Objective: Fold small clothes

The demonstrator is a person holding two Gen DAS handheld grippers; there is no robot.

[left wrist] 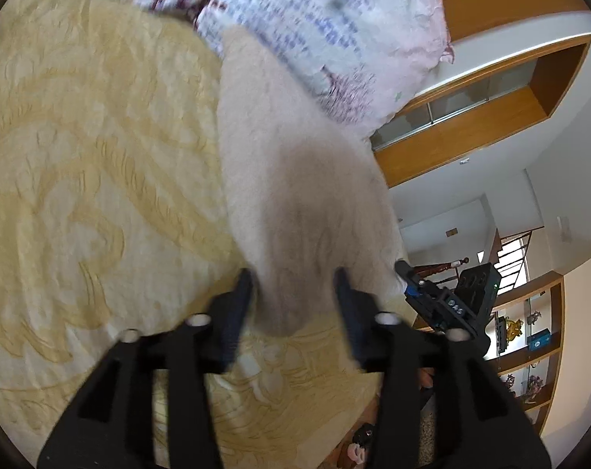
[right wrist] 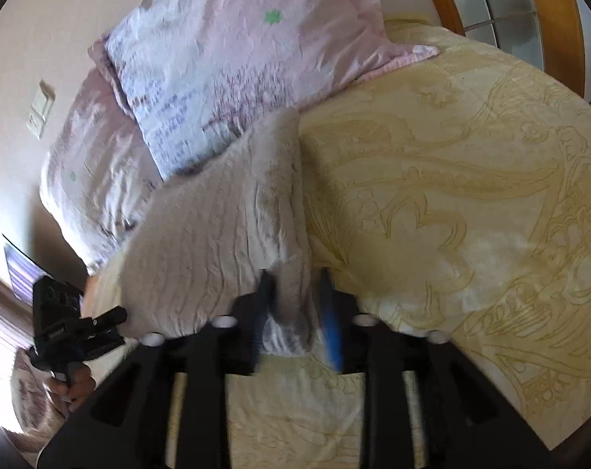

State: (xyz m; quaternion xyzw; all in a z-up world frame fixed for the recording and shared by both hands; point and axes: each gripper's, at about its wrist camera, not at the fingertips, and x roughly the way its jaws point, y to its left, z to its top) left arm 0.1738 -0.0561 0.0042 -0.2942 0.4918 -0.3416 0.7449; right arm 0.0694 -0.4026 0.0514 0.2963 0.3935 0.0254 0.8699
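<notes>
The cream knitted garment lies on my bed, spread over the yellow patterned bedspread, its far end running up at twelve o'clock against the pink printed pillow. From the right wrist view the same garment fills the middle, with the pillow at eleven o'clock behind it and bare bedspread stretching away toward three o'clock. Beyond the bed, in the left view, a wooden-framed cabinet stands at two o'clock and open shelves with small ornaments at four o'clock; a wall switch sits at nine o'clock in the right view. Nothing lies on top of the garment; only the pillow crowds its far edge. My left gripper tilts down at the near hem, and a fold of the knit bulges up between its fingers; the picture is blurred, the jaws stand apart and I do not see the pads pressing, so I take it as released with cloth between. My right gripper also slants down at the near edge, a ridge of the knit standing between its fingers, which stand clear of the cloth on the blue side, so this one reads as let go too. Each gripper shows in the other's view: the right one at four o'clock, the left one at eight o'clock with my hand wrapped on its handle.
</notes>
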